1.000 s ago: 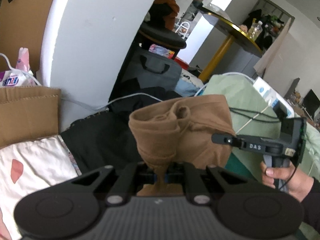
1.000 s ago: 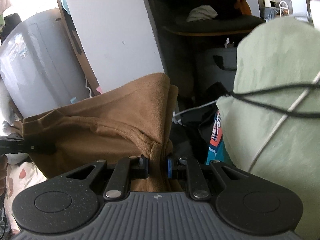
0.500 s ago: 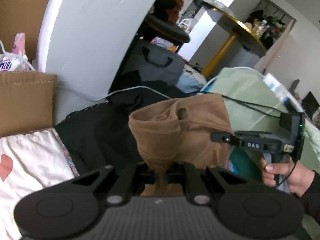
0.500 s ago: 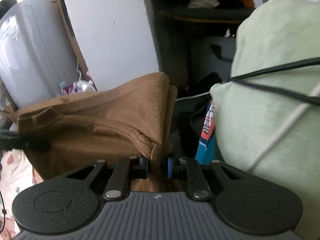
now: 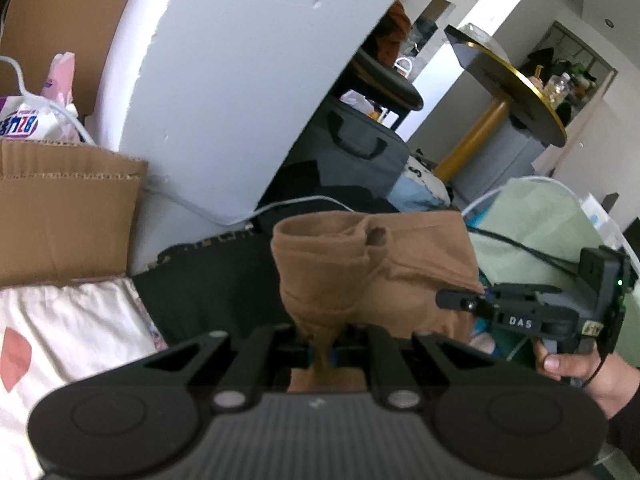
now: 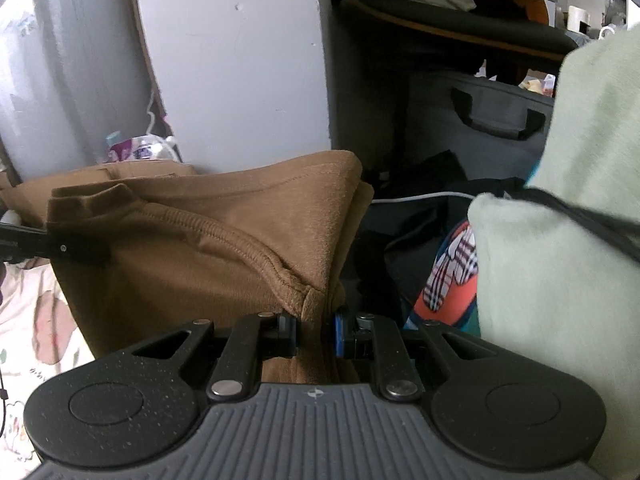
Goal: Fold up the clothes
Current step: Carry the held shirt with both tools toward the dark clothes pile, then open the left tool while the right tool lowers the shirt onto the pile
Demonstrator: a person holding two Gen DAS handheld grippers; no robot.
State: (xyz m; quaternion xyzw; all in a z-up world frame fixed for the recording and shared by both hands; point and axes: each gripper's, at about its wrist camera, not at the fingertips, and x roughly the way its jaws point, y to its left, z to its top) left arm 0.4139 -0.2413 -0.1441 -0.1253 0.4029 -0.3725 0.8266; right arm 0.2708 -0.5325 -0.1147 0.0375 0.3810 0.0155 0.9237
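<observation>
Left wrist view: your left gripper has its jaws clamped on a bunched edge of the brown garment, which hangs in the air at centre frame, above the dark cloth and the white patterned sheet at lower left. At right, your right gripper pinches the far side of the garment, with your hand on its handle. Keep both grips level so the cloth hangs even.

Right wrist view: the jaws are closed on a thick seamed corner of the garment at lower centre; the cloth stretches left to the other gripper's fingertip at the left edge. It looks doubled over already, though how many layers I cannot tell. Hold tension gently, and steer clear of the pale green fabric and black cable at right.
</observation>
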